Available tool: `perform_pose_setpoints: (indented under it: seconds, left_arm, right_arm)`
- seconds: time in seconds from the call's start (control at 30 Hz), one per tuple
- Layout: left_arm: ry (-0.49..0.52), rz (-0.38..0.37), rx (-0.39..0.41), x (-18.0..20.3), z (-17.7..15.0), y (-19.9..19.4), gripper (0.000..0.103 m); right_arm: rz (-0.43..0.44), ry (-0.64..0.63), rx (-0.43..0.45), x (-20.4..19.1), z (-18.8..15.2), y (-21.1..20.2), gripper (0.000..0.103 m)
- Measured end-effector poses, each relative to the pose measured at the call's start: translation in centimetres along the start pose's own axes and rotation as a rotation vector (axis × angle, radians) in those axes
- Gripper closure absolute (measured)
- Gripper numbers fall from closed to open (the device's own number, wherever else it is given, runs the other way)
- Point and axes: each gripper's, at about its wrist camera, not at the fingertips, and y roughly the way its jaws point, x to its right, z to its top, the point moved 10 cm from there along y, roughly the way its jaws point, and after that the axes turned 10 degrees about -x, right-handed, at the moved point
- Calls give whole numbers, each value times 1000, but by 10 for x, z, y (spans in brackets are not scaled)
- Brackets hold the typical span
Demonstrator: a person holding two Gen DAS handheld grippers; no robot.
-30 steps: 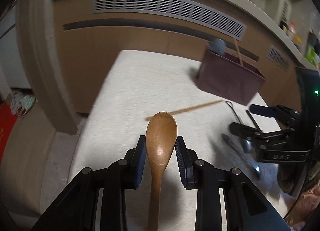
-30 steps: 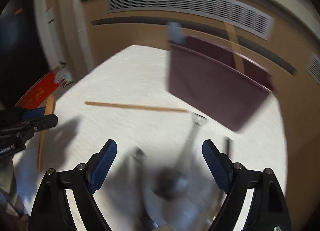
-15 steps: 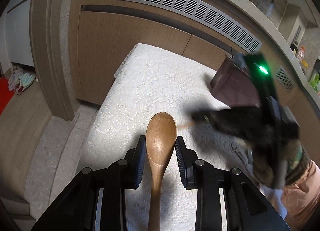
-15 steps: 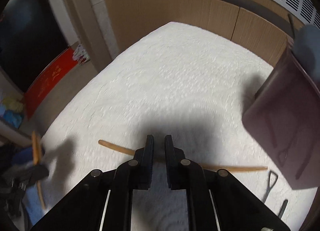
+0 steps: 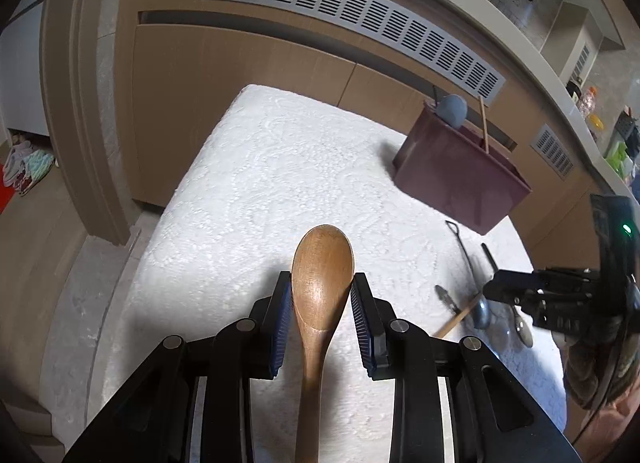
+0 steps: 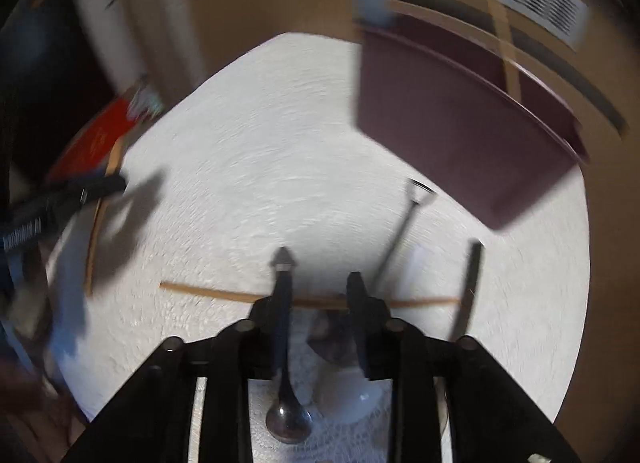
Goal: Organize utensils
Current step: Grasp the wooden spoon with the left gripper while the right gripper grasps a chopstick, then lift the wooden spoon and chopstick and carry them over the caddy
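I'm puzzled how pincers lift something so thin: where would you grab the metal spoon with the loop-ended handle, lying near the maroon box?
Probably grip the metal spoon midway along its thin straight handle, coming down from above with the jaws across it. It lies flat on the white cloth, and other utensils crowd its bowl end.

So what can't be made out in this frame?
- Right wrist view: motion blur; whether the right gripper actually pinches the chopstick is unclear.
- Left wrist view: wooden spoon handle end cut off by the bottom edge.
- Maroon holder interior hidden by its front wall.
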Motion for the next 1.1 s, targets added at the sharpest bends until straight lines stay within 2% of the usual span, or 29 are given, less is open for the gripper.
perform_pose_setpoints:
  seconds: [0.1,0.13,0.23,0.3,0.4,0.5,0.6,0.73,0.83,0.97,1.1]
  left_arm:
    - [15,10,10,5,2,-2,73]
    - [22,12,12,6,2,-3,73]
    - [26,6,10,6,2,-4,73]
    - [22,2,7,6,2,-3,73]
    - [17,-4,-3,6,2,0,73]
    - [18,-4,-10,7,0,2,73]
    - [15,-5,-16,6,-1,3,73]
    - [9,-5,-12,5,-1,3,73]
    - [15,-8,-4,7,1,1,73]
    - [24,-16,16,15,5,-8,73]
    - [54,-27,44,30,10,-21,73]
  right_arm:
    - [63,201,-55,24,-8,8,72]
    - [129,270,-78,27,-12,11,72]
    - [234,350,-128,25,-22,15,72]
    - [260,380,-169,21,-25,24,70]
    - [219,430,-133,31,-17,24,70]
    - [215,486,-103,42,-5,28,67]
    - [174,427,-73,31,12,34,69]
    - [68,303,-17,14,31,38,90]
    - [17,208,68,3,38,23,98]
    - [19,140,157,-10,36,-10,99]
    - [31,130,224,-9,29,-44,99]
